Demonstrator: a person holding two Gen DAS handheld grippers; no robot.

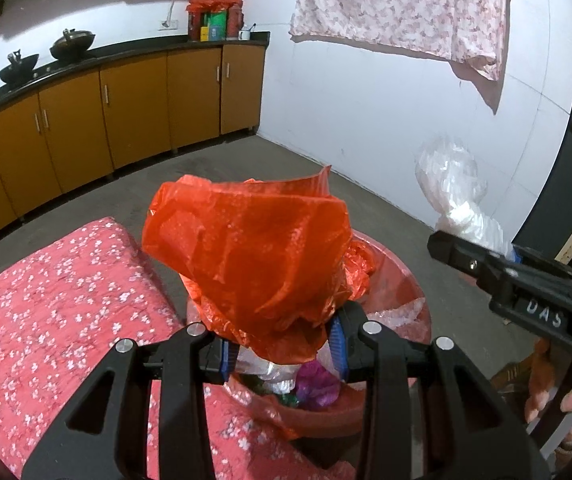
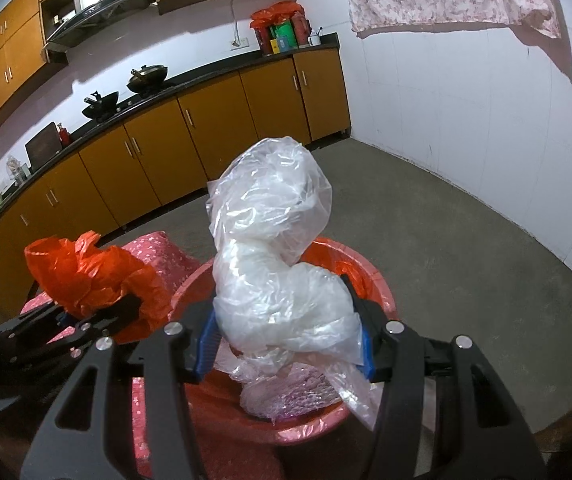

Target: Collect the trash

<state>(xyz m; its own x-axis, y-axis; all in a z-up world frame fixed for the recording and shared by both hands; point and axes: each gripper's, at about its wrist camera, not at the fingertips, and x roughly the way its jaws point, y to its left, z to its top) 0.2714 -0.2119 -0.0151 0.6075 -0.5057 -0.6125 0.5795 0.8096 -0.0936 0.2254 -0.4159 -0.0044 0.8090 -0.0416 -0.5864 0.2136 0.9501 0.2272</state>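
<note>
My left gripper (image 1: pixel 282 352) is shut on a crumpled red plastic bag (image 1: pixel 254 248), held just above a red basin (image 1: pixel 414 292) lined with red plastic. My right gripper (image 2: pixel 286 344) is shut on a bunched clear plastic bag (image 2: pixel 278 248) over the same red basin (image 2: pixel 382 280). Inside the basin lie clear wrappers (image 2: pixel 286 396) and a purple scrap (image 1: pixel 318 384). In the left wrist view the right gripper (image 1: pixel 486 256) enters from the right with the clear bag (image 1: pixel 450 184). The right wrist view shows the left gripper (image 2: pixel 98 316) and its red bag (image 2: pixel 90 276) at the left.
A red floral cushion (image 1: pixel 58 300) lies left of the basin. Yellow cabinets (image 1: pixel 134 112) with a black counter and woks (image 1: pixel 72 42) line the far wall. A floral cloth (image 1: pixel 402 8) hangs on the white wall. Grey floor (image 2: pixel 466 248) stretches beyond. A hand (image 1: pixel 566 396) holds the right gripper.
</note>
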